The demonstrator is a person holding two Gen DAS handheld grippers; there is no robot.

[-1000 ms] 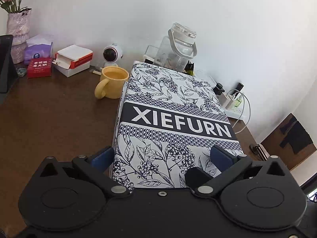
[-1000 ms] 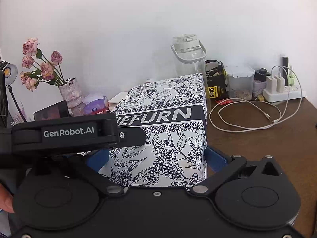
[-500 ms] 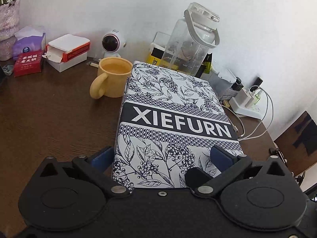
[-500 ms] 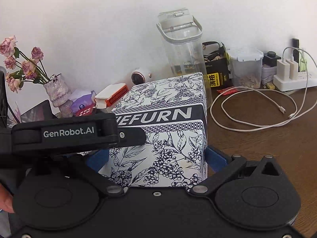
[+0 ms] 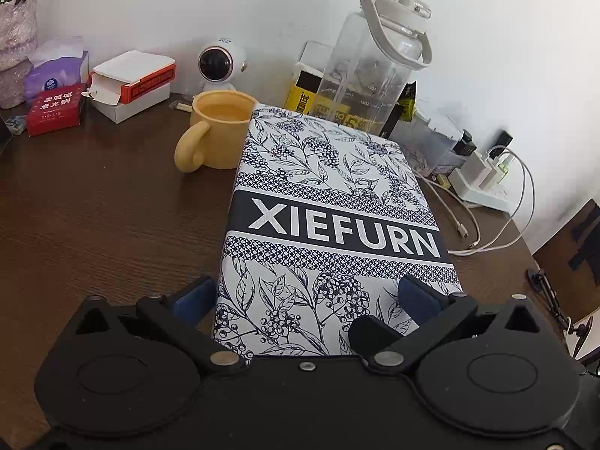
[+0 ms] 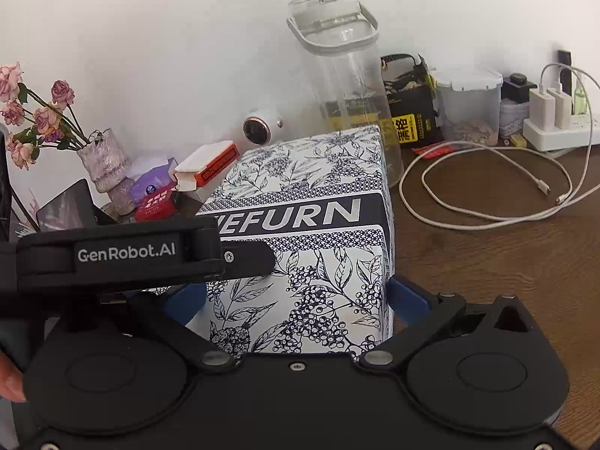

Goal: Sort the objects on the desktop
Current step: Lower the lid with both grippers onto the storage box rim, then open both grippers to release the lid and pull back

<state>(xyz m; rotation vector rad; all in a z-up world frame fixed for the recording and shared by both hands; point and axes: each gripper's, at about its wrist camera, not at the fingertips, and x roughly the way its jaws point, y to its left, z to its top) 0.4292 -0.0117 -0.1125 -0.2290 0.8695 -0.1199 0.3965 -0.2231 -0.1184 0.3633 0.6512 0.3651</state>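
Box [image 5: 333, 225]: rectangular, white w/ navy floral print, dark band reading XIEFURN. Long axis runs toward the wall, top face level. Near end sits btwn blue pads, far end just beside mug [image 5: 215, 135] and jug [image 5: 375, 63].

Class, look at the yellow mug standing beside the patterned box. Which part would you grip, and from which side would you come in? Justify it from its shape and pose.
Grip the handle of the yellow mug, coming from the open desk on the left in the left wrist view. The mug stands upright with its handle jutting that way, clear of the XIEFURN box close against its other side. Coming straight down onto the open rim would probably also work.
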